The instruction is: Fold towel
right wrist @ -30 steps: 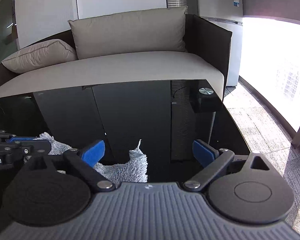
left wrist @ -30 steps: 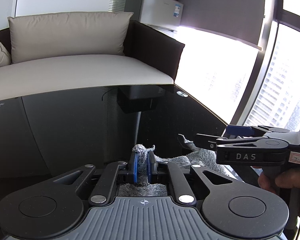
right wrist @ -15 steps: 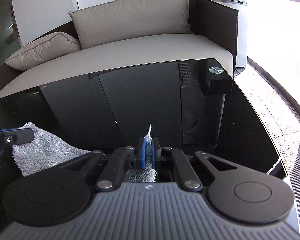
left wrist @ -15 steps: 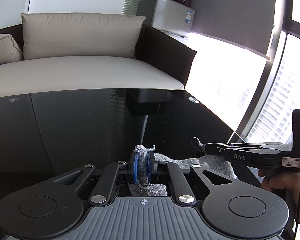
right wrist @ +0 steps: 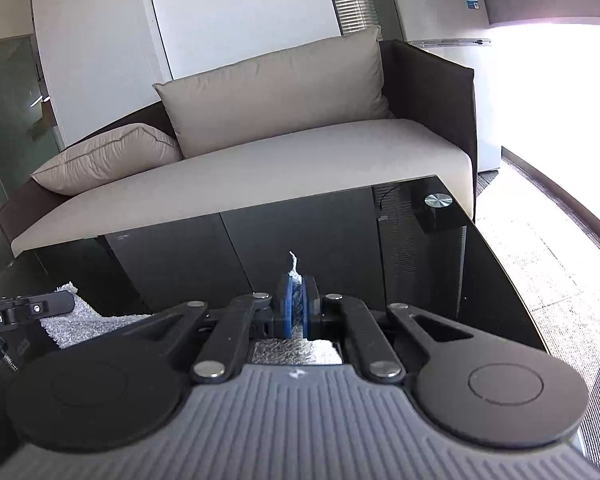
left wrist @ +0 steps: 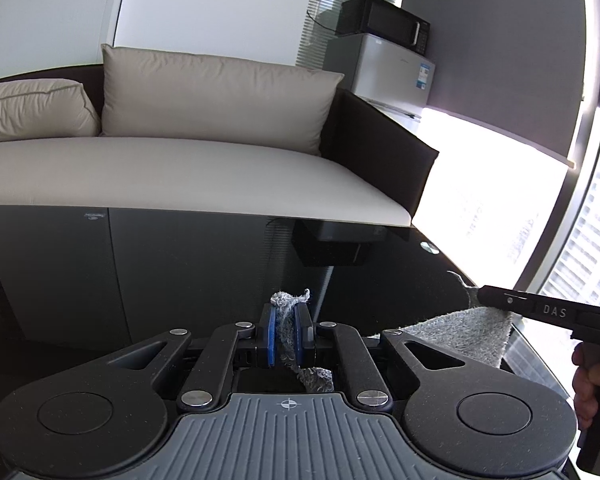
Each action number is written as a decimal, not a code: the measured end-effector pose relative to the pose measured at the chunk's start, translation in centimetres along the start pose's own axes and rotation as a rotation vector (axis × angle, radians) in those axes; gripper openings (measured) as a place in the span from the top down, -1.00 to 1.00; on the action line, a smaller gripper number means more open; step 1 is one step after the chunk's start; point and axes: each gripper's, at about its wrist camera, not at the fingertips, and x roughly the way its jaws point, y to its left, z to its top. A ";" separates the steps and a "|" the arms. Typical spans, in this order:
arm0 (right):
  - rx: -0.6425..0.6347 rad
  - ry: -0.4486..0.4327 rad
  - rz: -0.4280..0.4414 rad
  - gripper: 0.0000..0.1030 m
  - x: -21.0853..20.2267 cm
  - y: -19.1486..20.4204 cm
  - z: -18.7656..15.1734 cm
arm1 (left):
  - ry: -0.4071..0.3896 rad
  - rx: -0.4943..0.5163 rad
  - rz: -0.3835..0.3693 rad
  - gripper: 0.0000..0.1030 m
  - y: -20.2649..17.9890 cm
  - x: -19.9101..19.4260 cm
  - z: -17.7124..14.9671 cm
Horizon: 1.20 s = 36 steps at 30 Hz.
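In the left wrist view, low in the middle of the frame, my left gripper (left wrist: 286, 334) has its jaws pressed tight together on a bunched corner of the grey towel (left wrist: 462, 334), whose tuft pokes up above the blue pads (left wrist: 271, 336). From there the towel stretches toward the right of the frame, lifted off the black glass surface (left wrist: 180, 272), up to my right gripper (left wrist: 485, 296), which comes in from the right edge with the person's hand (left wrist: 590, 380) on its handle. A beige sofa (left wrist: 188, 172) fills the upper left, and a small fridge (left wrist: 392, 76) with a microwave (left wrist: 382, 20) on top stands upper right of centre. In the right wrist view, my left gripper (right wrist: 66, 303) shows at the lower left edge with the towel (right wrist: 88, 322) spreading from under it. At the lower middle of that frame my right gripper (right wrist: 298, 312) has its jaws clamped on another corner of the towel, a thin white strand sticking up between the blue pads (right wrist: 287, 314), and more pile shows just below them. The surface (right wrist: 440, 280) runs off to the right, with a round metal disc (right wrist: 438, 200) near its far corner.
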 end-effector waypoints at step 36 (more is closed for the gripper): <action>-0.129 -0.266 0.145 0.92 -16.1 8.2 6.7 | -0.312 0.069 0.194 0.83 -4.9 -15.7 5.7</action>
